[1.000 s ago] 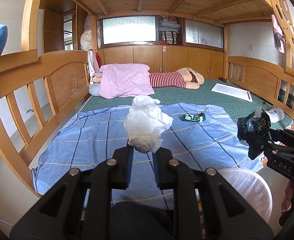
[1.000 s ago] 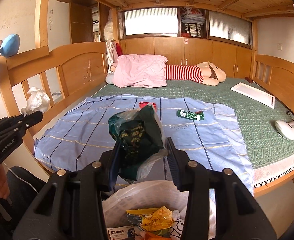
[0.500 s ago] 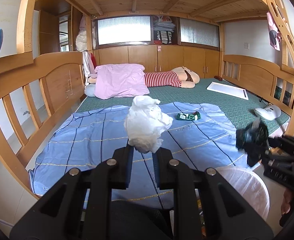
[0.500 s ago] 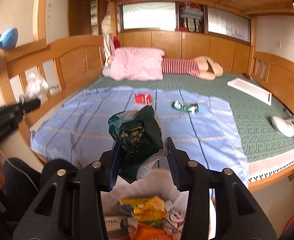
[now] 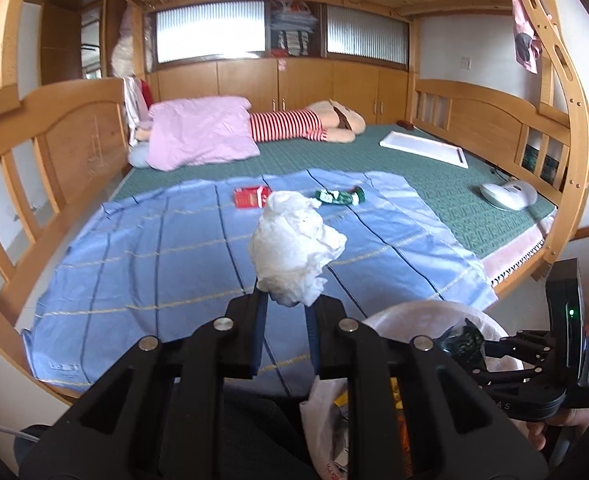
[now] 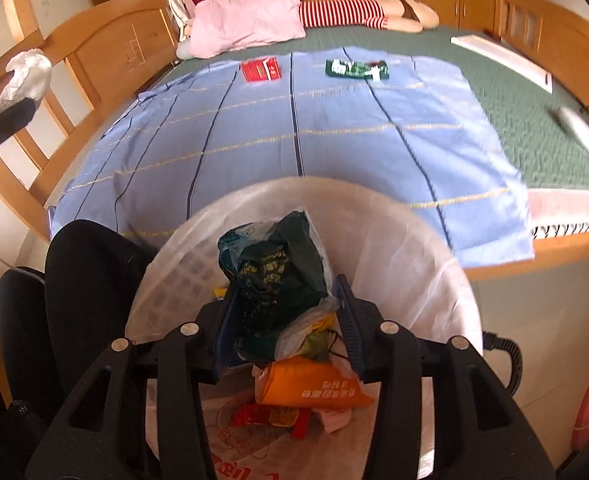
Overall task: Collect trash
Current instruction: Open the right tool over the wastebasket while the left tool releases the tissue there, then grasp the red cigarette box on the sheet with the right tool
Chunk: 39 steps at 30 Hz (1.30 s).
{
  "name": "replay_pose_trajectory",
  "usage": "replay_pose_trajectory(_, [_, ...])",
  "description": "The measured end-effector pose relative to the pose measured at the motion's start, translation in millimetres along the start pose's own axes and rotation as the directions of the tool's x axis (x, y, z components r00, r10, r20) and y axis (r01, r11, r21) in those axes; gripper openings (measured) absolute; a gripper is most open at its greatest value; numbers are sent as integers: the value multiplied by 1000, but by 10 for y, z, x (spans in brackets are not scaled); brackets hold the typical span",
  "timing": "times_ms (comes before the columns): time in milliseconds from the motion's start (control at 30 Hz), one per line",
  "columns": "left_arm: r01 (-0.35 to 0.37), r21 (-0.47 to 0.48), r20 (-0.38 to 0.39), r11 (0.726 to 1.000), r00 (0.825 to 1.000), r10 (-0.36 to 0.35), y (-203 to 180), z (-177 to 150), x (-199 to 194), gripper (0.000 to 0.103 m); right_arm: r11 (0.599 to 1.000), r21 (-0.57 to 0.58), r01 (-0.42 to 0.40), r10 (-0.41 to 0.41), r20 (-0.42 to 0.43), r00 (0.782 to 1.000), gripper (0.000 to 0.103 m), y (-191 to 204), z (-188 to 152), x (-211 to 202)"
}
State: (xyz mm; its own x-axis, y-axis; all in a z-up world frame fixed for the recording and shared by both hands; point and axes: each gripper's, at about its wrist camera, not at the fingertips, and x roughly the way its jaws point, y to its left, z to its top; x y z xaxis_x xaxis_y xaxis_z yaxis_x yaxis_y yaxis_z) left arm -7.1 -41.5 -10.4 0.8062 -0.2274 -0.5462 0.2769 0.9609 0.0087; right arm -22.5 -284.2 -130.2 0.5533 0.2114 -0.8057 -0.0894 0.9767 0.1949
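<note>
Opening over the bin (image 6: 374, 216), the right gripper (image 6: 286, 312) has dropped from bed height and is releasing the green bag (image 6: 278, 276); the left gripper (image 5: 286, 300) pinches tissue (image 5: 294, 248) (next in).

We see a wooden bed (image 5: 470, 108) with a green mat (image 5: 434, 200). On it lie a blue sheet (image 6: 294, 136), pink pillow (image 5: 202, 132) and white tray (image 5: 422, 148)

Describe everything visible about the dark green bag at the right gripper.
The dark green bag is a crumpled, glossy plastic wrapper with yellowish print and a clear film edge. It stands upright between the right gripper fingers, whose jaws are opening, directly above the white-lined trash bin, over an orange packet.
</note>
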Motion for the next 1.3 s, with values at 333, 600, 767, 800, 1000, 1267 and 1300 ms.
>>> replay_pose_trajectory(333, [301, 4, -179, 954, 938, -295, -222, -240, 386, 19, 977, 203, 66, -120, 270, 955, 74, -475, 165, -638])
replay_pose_trajectory(600, [447, 73, -296, 892, 863, -408, -589, -489, 564, 19, 961, 263, 90, -166, 284, 944, 74, -641, 138, -703])
replay_pose_trajectory(767, [520, 111, -389, 847, 807, -444, -769, -647, 668, 35, 962, 259, 85, -158, 277, 948, 74, -634, 135, -651])
replay_pose_trajectory(800, [522, 111, -397, 846, 803, -444, -779, -674, 670, 61, 963, 257, 83, -156, 278, 948, 74, -626, 141, -643])
replay_pose_trajectory(1000, [450, 99, -309, 887, 862, -403, -497, -504, 678, 81, 963, 258, 83, -157, 283, 946, 74, -633, 236, -616])
replay_pose_trajectory(1267, [87, -116, -194, 989, 975, -109, 761, -93, 1038, 81, 978, 200, 64, -119, 281, 952, 76, -630, 775, -453])
replay_pose_trajectory(1300, [52, -141, -195, 989, 978, -79, 919, -69, 1114, 81, 981, 187, 41, -93, 276, 957, 76, -638, 931, -366])
